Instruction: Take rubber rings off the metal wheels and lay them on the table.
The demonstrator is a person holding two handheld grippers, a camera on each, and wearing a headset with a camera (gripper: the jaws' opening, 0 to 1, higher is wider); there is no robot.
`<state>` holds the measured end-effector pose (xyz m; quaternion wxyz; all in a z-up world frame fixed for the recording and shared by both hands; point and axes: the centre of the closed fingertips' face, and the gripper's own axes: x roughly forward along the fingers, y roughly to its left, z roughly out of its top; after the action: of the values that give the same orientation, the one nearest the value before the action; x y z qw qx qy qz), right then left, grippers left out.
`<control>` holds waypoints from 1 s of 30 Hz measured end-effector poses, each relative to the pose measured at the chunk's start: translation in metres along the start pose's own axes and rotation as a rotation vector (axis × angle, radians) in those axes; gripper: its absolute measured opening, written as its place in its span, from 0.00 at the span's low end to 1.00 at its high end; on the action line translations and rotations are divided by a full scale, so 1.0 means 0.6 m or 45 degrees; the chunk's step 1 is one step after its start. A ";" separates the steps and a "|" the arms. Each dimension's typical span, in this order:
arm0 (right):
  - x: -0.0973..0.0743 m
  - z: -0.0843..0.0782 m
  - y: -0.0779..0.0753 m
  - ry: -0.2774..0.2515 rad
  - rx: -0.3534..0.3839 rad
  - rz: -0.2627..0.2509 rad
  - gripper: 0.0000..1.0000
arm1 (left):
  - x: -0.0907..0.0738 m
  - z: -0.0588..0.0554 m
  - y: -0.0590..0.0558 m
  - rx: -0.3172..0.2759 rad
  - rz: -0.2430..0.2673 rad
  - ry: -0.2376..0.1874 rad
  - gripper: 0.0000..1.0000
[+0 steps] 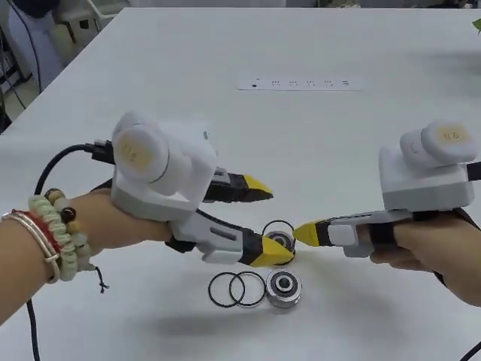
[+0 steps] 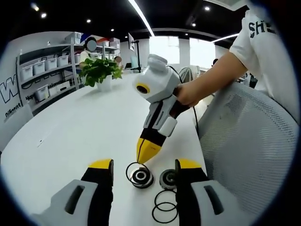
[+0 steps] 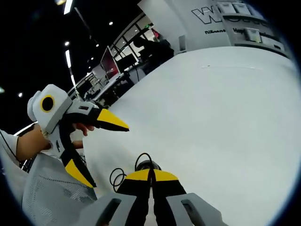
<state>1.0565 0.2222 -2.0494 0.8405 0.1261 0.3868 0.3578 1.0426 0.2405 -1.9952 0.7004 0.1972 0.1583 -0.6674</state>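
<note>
A metal wheel (image 1: 281, 241) (image 2: 140, 177) lies on the white table (image 1: 316, 150), and a black rubber ring (image 1: 277, 224) (image 2: 130, 169) (image 3: 142, 157) stands partly lifted off it. My right gripper (image 1: 299, 234) (image 2: 145, 154) (image 3: 150, 175) is shut on that ring's edge. My left gripper (image 1: 269, 222) (image 2: 145, 165) (image 3: 107, 155) is open, its jaws straddling the wheel, with the lower jaw against the wheel's near side. A second wheel (image 1: 284, 286) (image 2: 168, 179) lies closer to me. Two loose rings (image 1: 237, 289) (image 2: 164, 212) (image 3: 117, 178) lie overlapping beside it.
A white power strip (image 1: 301, 83) lies farther back on the table. Broad bare tabletop spreads around the work. A potted plant (image 2: 96, 70) stands at the table's far end, and a mesh chair (image 2: 244, 141) is behind the person.
</note>
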 end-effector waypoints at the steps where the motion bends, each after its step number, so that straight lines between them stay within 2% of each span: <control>1: -0.002 0.001 0.001 -0.003 0.004 0.001 0.00 | -0.007 0.004 -0.002 0.003 0.001 0.000 0.52; 6: -0.007 0.008 0.000 -0.024 0.002 -0.003 0.00 | -0.033 0.013 -0.008 0.013 0.011 0.000 0.62; 16: -0.018 0.021 0.002 -0.052 -0.040 -0.019 0.00 | -0.095 0.026 -0.018 0.026 0.084 -0.017 0.68; 22: -0.023 0.032 0.007 -0.077 -0.049 -0.010 0.00 | -0.127 0.020 -0.022 0.030 0.149 -0.012 0.70; 26: -0.027 0.038 0.017 -0.092 -0.060 0.002 0.00 | -0.148 0.011 -0.025 0.004 0.195 -0.009 0.71; 30: -0.030 0.044 0.029 -0.102 -0.085 0.015 0.00 | -0.169 0.003 -0.040 -0.027 0.217 -0.016 0.72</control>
<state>1.0592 0.2238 -2.0134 0.8570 0.1145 0.3400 0.3700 1.0124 0.3272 -1.9462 0.7576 0.1983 0.1437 -0.6050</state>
